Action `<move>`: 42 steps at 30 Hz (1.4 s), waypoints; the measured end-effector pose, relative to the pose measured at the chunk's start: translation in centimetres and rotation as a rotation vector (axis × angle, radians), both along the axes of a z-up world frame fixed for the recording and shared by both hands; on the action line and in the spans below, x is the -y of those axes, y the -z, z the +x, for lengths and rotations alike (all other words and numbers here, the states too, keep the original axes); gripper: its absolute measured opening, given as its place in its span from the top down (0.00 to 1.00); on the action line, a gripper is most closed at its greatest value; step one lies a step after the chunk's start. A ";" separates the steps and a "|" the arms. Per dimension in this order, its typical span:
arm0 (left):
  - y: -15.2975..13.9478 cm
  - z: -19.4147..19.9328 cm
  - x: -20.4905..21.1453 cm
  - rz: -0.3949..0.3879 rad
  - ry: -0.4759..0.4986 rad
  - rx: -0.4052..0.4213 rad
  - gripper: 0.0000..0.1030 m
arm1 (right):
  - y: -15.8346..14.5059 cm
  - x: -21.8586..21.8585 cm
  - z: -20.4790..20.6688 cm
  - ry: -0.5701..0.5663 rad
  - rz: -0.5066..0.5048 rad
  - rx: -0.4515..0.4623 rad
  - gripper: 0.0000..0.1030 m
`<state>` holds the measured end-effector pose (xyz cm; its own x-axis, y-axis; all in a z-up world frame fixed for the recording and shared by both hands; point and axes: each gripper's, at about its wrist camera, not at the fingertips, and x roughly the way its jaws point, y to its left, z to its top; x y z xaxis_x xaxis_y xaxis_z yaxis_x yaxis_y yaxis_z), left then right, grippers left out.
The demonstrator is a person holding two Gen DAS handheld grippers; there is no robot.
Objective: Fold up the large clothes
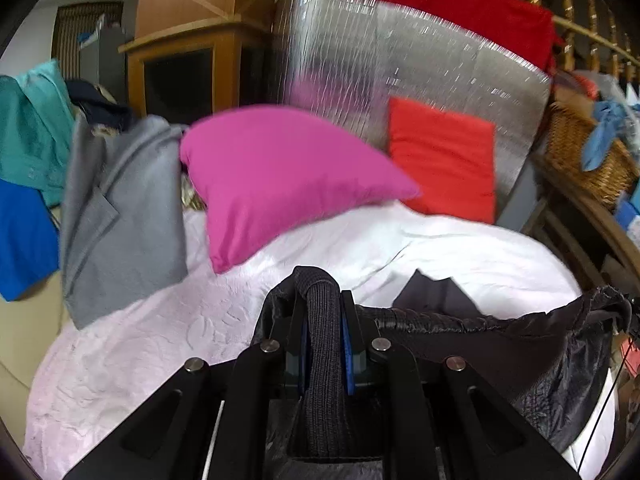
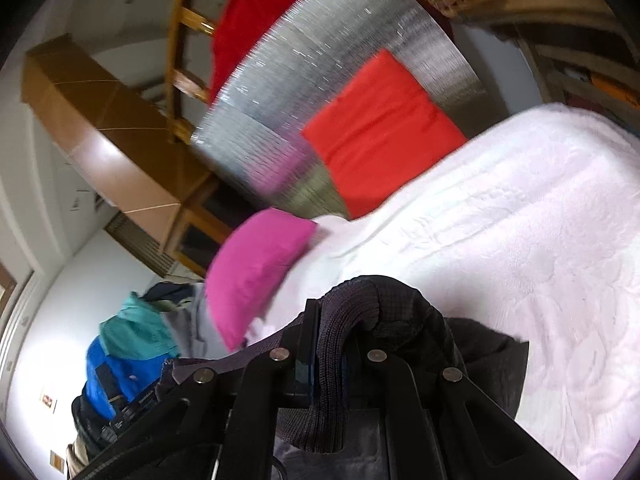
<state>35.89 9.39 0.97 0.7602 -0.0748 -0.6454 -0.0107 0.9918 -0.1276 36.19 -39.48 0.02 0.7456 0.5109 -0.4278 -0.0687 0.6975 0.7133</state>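
The left gripper [image 1: 323,344] is clamped tight on a ribbed black cuff [image 1: 322,320] of the dark jacket [image 1: 540,344], the knit band squeezed between the blue pads [image 1: 349,356] and arching up over the fingertips. From there the jacket's gathered hem runs off to the right, its shiny dark lining sagging just above the white bedspread [image 1: 460,248]. Over on the other side, the right gripper [image 2: 330,354] is pinched shut on a second ribbed band [image 2: 336,332] of the same jacket, the knit bulging over the jaws and the dark fabric bunched around the fingers and spilling onto the bedspread to the right. So the garment hangs between the two grippers, low over the near edge of the bed. Beyond it, a magenta pillow [image 1: 280,176] lies on the bedspread, a red cushion [image 1: 444,160] leans against a silver foil panel [image 1: 400,60], and a grey garment [image 1: 120,216] drapes off to the left beside teal and blue clothes [image 1: 28,184].
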 end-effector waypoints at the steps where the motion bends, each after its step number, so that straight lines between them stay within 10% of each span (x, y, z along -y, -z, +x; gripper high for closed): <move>1: 1.0 1.2 0.0 -0.004 -0.008 -0.024 0.86 | 0.8 0.0 1.1 0.000 -0.007 -0.024 0.92; 16: 10.2 9.6 0.7 -0.016 -0.082 -0.259 0.80 | 11.0 1.5 9.1 0.027 0.063 -0.296 0.91; 24: 8.9 9.2 -2.8 -0.139 -0.213 -0.197 0.40 | 11.6 1.7 9.1 0.025 0.143 -0.340 0.84; 27: 7.6 8.0 -4.8 -0.180 -0.256 -0.172 0.39 | 10.5 1.8 8.9 0.032 0.171 -0.309 0.51; 29: 6.9 6.9 -5.7 -0.172 -0.253 -0.154 0.38 | 8.7 1.8 8.3 0.055 0.151 -0.248 0.03; 35: 7.6 5.4 -6.9 -0.096 -0.145 -0.189 0.34 | 5.4 1.2 6.5 0.008 0.001 -0.174 0.03; 42: 10.7 7.9 -4.8 -0.108 -0.013 -0.281 0.34 | 8.3 -0.1 7.9 -0.056 -0.337 -0.282 0.03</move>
